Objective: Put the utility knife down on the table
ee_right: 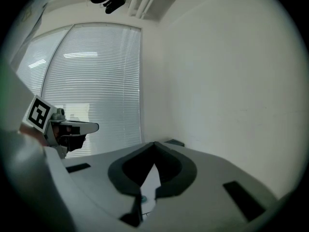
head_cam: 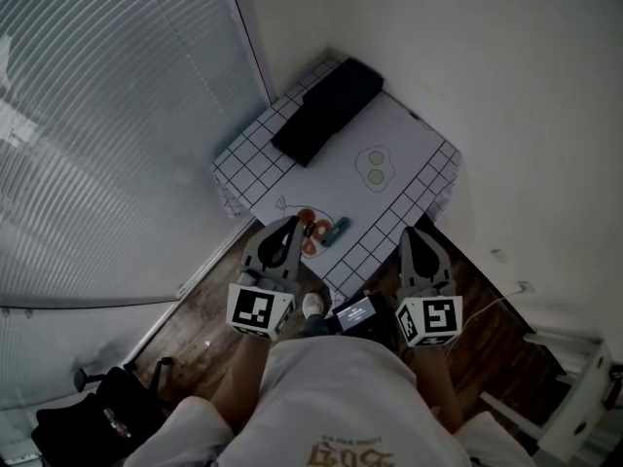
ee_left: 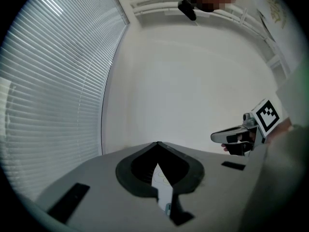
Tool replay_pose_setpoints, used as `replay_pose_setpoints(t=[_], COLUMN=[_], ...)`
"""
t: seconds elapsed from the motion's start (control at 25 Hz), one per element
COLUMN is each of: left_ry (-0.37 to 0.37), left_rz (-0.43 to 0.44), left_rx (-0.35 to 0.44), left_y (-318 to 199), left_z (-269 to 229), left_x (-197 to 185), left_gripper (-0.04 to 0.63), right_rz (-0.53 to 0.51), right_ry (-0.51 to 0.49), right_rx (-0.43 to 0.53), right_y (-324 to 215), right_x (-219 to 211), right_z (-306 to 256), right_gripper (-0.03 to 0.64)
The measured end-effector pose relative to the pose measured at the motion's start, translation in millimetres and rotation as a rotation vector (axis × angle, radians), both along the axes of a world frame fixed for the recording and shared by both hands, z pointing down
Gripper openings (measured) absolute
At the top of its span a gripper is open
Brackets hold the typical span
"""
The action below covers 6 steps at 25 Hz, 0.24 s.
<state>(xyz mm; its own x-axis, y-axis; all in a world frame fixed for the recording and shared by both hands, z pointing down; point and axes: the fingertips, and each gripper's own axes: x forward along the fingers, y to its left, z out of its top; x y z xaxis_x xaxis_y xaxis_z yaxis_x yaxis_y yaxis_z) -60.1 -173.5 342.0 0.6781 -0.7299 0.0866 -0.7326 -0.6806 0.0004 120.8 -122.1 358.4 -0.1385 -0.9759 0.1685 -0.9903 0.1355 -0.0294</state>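
1. Closest to me, at 6 o'clock, a small dark device (head_cam: 357, 311) with a lit screen sits between my two marker cubes. A white shoe (head_cam: 312, 305) is just beside it at its 9 o'clock.
2. My left gripper (head_cam: 290, 224) (ee_left: 157, 143) is clenched, jaw tips meeting, with nothing between them.
3. My right gripper (head_cam: 414, 233) (ee_right: 154, 143) is clenched and empty too.
4. The utility knife (head_cam: 338, 229) lies flat on the table (head_cam: 414, 134), near its closest edge. It is at 2 o'clock from my left jaw tips and 9 o'clock from my right, touching neither.
5. An orange-red round thing (head_cam: 308, 232) sits just beside the knife at its 9 o'clock, partly hidden by my left gripper.
6. Farther on, at 12 o'clock, a pale green outline (head_cam: 373, 166) marks the tabletop.
7. At the table's far end, at 11 o'clock, lies a long black case (head_cam: 326, 108).
8. Window blinds (head_cam: 107, 115) fill 9 o'clock, and a plain wall (head_cam: 506, 66) fills 3 o'clock.
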Motion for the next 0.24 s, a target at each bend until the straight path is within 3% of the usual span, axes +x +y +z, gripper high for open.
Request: replay_pose_setpoints(t=[0.24], left_ry=[0.002], left_rz=[0.005], left_rx=[0.009], left_y=[-3.5], left_z=[-3.8], left_x=[-1.2], left_gripper=[0.008], right_rz=[0.007], right_ry=[0.010], right_rx=[0.003], right_y=[-4.2], right_x=[0.2], right_z=[-0.3], right_gripper=[0.008])
